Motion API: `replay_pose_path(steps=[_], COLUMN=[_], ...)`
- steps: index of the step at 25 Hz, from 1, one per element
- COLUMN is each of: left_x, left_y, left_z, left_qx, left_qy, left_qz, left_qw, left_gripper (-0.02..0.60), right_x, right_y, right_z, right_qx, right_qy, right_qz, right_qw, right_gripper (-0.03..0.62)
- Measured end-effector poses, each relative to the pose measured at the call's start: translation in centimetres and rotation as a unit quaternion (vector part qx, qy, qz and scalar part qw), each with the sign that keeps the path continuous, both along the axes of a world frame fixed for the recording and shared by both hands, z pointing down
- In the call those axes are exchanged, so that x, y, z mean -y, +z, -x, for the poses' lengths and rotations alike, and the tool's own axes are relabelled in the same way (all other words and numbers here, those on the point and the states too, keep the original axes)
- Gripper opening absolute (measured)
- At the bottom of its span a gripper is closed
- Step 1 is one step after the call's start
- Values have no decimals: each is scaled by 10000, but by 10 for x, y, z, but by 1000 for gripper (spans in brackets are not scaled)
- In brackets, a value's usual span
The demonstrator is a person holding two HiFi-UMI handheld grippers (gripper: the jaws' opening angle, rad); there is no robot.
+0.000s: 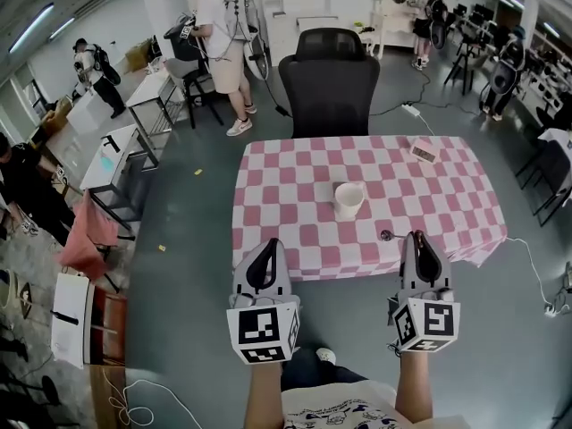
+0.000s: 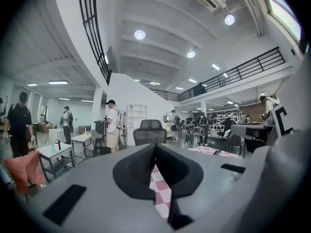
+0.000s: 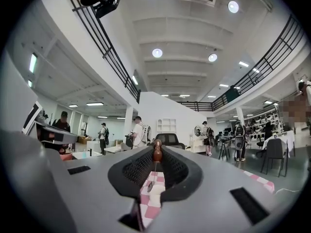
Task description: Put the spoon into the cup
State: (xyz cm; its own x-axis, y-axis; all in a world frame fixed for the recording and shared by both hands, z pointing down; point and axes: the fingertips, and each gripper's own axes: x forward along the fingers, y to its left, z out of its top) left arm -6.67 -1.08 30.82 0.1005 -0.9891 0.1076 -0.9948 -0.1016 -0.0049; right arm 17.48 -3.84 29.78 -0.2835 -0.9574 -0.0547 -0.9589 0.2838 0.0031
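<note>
We see a wide hall with a grey floor (image 1: pixel 179 266), white walls (image 2: pixel 131 89), round ceiling lamps (image 2: pixel 140 34), a black office chair (image 1: pixel 329 79) behind the checkered table (image 1: pixel 295 186), and a railed balcony (image 2: pixel 243 72)

Inventory, by count.
- Grippers: two, namely the left gripper (image 1: pixel 268 247) and the right gripper (image 1: pixel 417 237).
- Marker cubes: two, one on each gripper.
- Spoon (image 3: pixel 156 152): one.
- Cup (image 1: pixel 349 199): one, white.
- Cloth-covered table (image 1: pixel 286 186): one, pink-and-white checks.
- Small device (image 1: pixel 423 152) on the cloth: one.
- Office chair (image 1: pixel 329 79): one, black.
- People plainly seen about the room: four, namely the person beside the chair (image 1: pixel 219 34), the person at far left (image 1: pixel 94 65), the person at the back (image 1: pixel 424 3) and the person at the left edge (image 1: pixel 18 186). Farther figures are too small to count.
</note>
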Motion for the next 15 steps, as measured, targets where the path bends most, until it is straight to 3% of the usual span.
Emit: replay_pose_path(steps=[15], left_x=[117], left_y=[27], left_z=[5], left_qx=[-40], left_qy=[149], left_qz=[263], left_qw=[9995], left_gripper=[14], right_x=[110], right_y=[26], right_z=[11], right_qx=[-77], right_qy=[11], right_qz=[269], right_qw=[9996], right_gripper=[52])
